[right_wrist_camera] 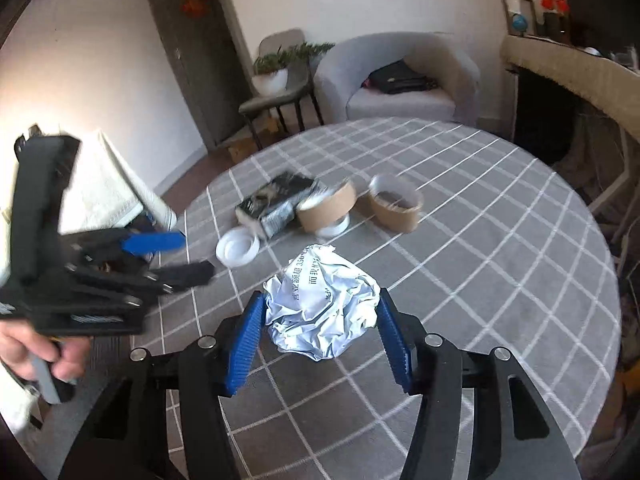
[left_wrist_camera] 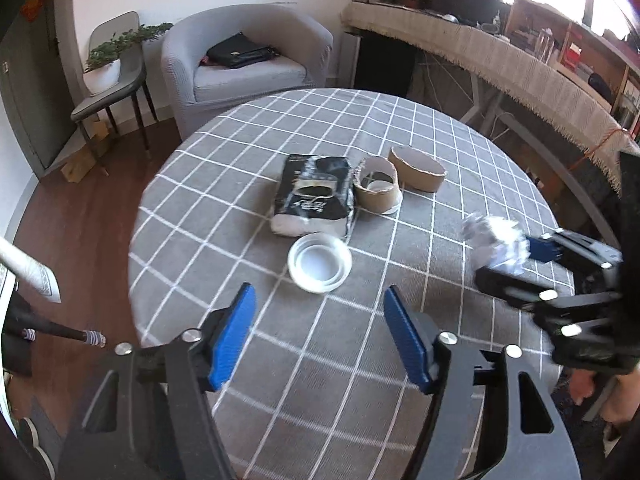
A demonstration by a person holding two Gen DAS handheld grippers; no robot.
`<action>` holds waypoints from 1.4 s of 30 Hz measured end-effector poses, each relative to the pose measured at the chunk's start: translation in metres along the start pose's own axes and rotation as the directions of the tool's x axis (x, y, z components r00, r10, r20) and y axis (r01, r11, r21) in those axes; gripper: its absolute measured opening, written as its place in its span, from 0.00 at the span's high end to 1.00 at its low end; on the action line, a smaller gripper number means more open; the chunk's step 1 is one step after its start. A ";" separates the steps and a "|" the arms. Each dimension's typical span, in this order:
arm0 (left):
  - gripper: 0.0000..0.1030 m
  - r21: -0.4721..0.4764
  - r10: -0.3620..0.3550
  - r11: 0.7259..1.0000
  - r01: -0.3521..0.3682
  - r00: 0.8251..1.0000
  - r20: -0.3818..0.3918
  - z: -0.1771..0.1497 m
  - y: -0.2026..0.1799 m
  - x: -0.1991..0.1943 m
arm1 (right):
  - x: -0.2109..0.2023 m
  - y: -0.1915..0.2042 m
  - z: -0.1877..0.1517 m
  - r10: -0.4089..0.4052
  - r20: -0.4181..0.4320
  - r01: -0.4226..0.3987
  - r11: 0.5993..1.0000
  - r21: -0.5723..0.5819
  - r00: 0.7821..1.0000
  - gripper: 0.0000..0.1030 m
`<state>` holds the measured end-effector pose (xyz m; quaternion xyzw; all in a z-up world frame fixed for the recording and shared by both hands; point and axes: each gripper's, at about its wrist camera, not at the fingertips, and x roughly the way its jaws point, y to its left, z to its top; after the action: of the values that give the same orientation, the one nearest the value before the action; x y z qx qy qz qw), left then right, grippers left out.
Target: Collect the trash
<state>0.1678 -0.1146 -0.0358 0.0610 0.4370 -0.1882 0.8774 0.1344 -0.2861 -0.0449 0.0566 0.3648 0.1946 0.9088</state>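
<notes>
Crumpled paper ball (right_wrist_camera: 322, 304) sits clamped in right claw (right_wrist_camera: 320, 334), pads flanking it for lifting off bench (right_wrist_camera: 500, 280); left claw (left_wrist_camera: 320, 336) apart, empty, aimed toward white lid (left_wrist_camera: 319, 262).

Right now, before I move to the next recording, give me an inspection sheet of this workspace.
Surface: round table under a grey checked cloth.
Job's things: crumpled paper ball; black packet; two cardboard rings, the nearer on a white lid; white plastic lid.
Clutter: nothing seen beyond these.
Grippers: right gripper has its blue pads against both sides of the paper ball; left gripper open, nothing between its jaws, short of the plastic lid.
Cables: thin wires under the side table.
Surroundings: grey armchair with a black bag, chair with potted plant, fringed side table, shelves.
</notes>
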 end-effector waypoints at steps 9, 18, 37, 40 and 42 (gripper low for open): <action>0.43 0.034 0.065 0.997 -0.063 0.997 -0.037 0.010 -0.011 0.029 | -0.013 -0.013 0.001 0.012 0.027 -0.013 0.999 0.040 1.000 0.45; 0.48 0.023 0.085 0.996 -0.084 0.995 -0.049 0.016 -0.010 0.039 | -0.015 -0.016 -0.004 0.008 0.006 -0.008 0.999 0.045 1.000 0.45; 0.59 -0.004 0.094 0.996 -0.094 0.995 -0.038 -0.008 -0.025 -0.004 | -0.014 0.020 0.001 0.131 -0.042 -0.130 0.991 0.019 0.991 0.45; 0.59 -0.031 0.120 0.992 -0.121 0.992 -0.030 -0.019 -0.019 -0.016 | -0.013 0.031 0.004 0.140 -0.040 -0.140 0.990 0.000 0.989 0.45; 0.59 -0.056 0.133 0.989 -0.134 0.991 -0.022 -0.028 -0.010 -0.025 | -0.011 0.036 0.005 0.135 -0.048 -0.136 0.991 -0.016 0.990 0.45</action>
<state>0.1299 -0.1094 -0.0327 0.0668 0.4451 -0.1160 0.8854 0.1193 -0.2570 -0.0260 0.0681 0.3793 0.2604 0.8853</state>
